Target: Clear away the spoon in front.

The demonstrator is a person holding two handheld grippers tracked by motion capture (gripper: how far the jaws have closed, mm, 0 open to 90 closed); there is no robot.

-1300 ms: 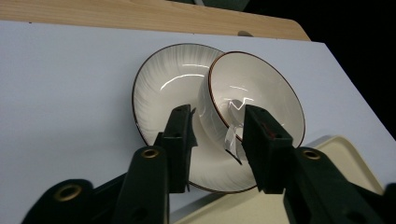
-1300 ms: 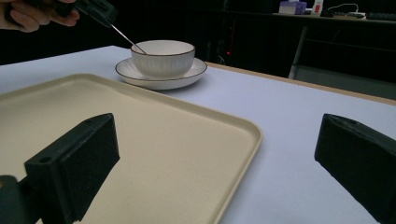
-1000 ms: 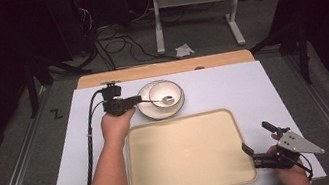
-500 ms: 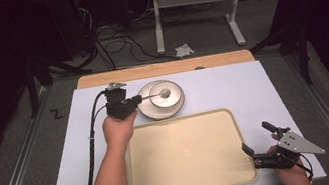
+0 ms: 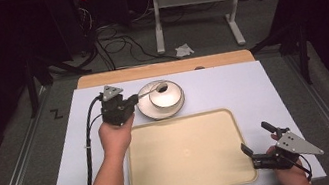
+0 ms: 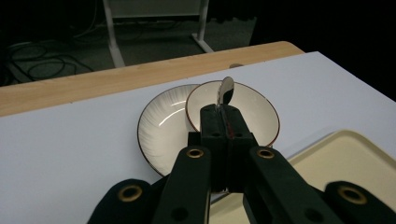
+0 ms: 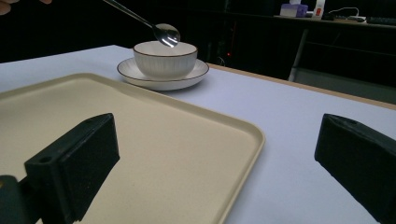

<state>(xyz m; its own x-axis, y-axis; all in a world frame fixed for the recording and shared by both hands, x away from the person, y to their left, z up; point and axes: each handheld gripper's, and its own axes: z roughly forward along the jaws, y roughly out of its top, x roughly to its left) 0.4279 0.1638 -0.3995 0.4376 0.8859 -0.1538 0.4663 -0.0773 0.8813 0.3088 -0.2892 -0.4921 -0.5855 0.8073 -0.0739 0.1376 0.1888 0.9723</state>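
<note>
- While the left gripper (image 5: 130, 103) clamps the slim metal spoon (image 5: 152, 90) by its handle, the spoon's head hangs over the white ribbed bowl (image 5: 166, 95) near the tabletop's far edge.
- Right gripper (image 5: 258, 143) idles wide open and empty, at the cream plastic tray's (image 5: 188, 157) near right corner.
- Remaining, by judgement: placing the spoon.

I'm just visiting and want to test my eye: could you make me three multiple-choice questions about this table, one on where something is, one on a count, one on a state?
1. Where does the bowl stand?
A. on the tray
B. on the plate
C. on the floor

2. How many trays are on the table?
A. one
B. two
C. three

3. How is the left hand-held gripper?
A. wide open
B. lying on the tray
C. shut on the spoon

Answers:
1 B: the plate rims the bowl's base.
2 A: one beige tray lies there.
3 C: the spoon sticks out between closed jaws.
</note>
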